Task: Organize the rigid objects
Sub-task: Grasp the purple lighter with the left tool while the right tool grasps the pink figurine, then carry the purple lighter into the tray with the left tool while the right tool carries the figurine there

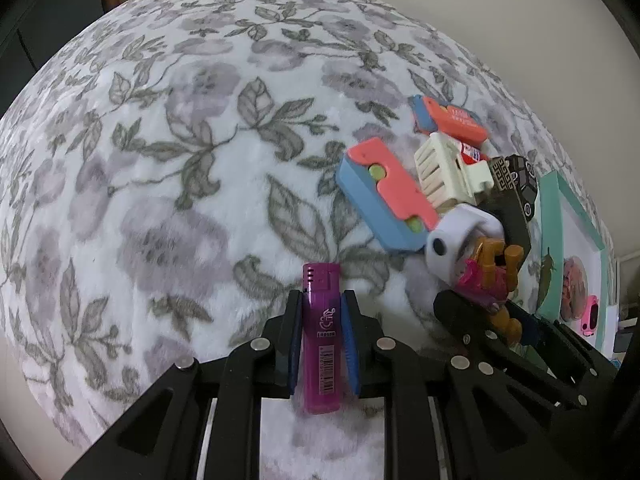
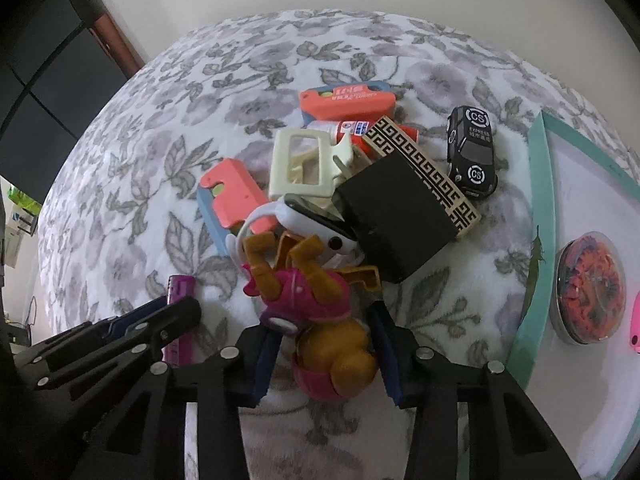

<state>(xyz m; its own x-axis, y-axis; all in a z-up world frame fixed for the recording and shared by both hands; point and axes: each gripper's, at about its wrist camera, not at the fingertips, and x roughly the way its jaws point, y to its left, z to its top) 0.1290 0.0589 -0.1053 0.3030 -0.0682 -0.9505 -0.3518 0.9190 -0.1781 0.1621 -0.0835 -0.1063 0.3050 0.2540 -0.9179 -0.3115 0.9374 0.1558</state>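
Two claws worked over a floral plush blanket (image 1: 168,168). The left claw (image 1: 322,332) was pinching a purple lighter (image 1: 321,336) between its blue pads, with the lighter's cap pointing away from the camera and its base sticking out behind the pads. The right claw (image 2: 324,344) straddled a pink and tan toy figure (image 2: 316,312) at the near edge of a heap; its pads looked to be against the toy's sides, though a firm grip could not be confirmed.

The heap lay to the right of the lighter and held a coral and blue case (image 1: 384,196), a cream plastic clip (image 1: 444,172), a white band device (image 2: 320,220), a black box with a key-pattern edge (image 2: 400,208) and a small black toy car (image 2: 472,152). A teal-edged tray (image 2: 542,200) sat at the far right and already carried a round lidded tub (image 2: 588,288).

To do this step well, each claw probably needed to lift straight up, since the toy's limbs lay against the white band and could drag it along. The lighter, gripped mid-body, seemed balanced enough to carry.

Much of the tray was cut off by the frame edge. A glue stick was largely buried under the clip, and the underside of the heap stayed hidden.
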